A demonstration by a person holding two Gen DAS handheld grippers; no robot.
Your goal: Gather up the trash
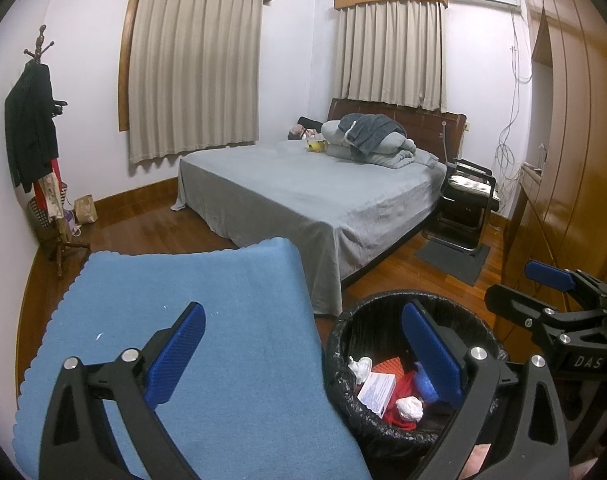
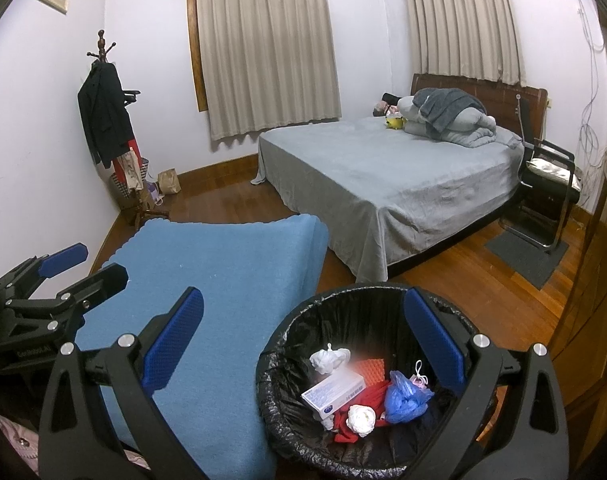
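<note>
your left gripper (image 1: 303, 356) has its blue-padded fingers (image 1: 175, 354) spread wide with nothing between them. one finger sits over the blue cloth (image 1: 191, 344), the other over the trash bin (image 1: 343, 392). your right gripper (image 2: 303, 344) is likewise released and empty; its fingers (image 2: 433, 344) frame the same bin (image 2: 279, 360) and cloth (image 2: 231, 304).

the bin stands on the wooden floor (image 2: 455, 276), just beside the cloth-covered surface, and is lined with a black bag (image 2: 287, 420). the collected trash lies inside it:
- two crumpled white tissues (image 2: 329, 360)
- a white box with blue print (image 2: 333, 394)
- a red item (image 2: 351, 428), too crumpled to identify
- a knotted blue plastic bag (image 2: 405, 396)
- an orange textured piece (image 2: 369, 372)
- a pink face mask (image 2: 419, 380)

in the left wrist view, your right gripper (image 1: 559, 288) shows at the right edge, beside the bin. in the right wrist view, your left gripper (image 2: 77, 264) shows at the left edge, over the cloth's edge.

beyond the bin stands a bed (image 2: 383, 176) with a grey cover and folded bedding (image 2: 451, 116) at its head. a coat rack (image 2: 107, 120) stands in the far left corner. a black chair (image 2: 547, 184) stands beside the bed.
</note>
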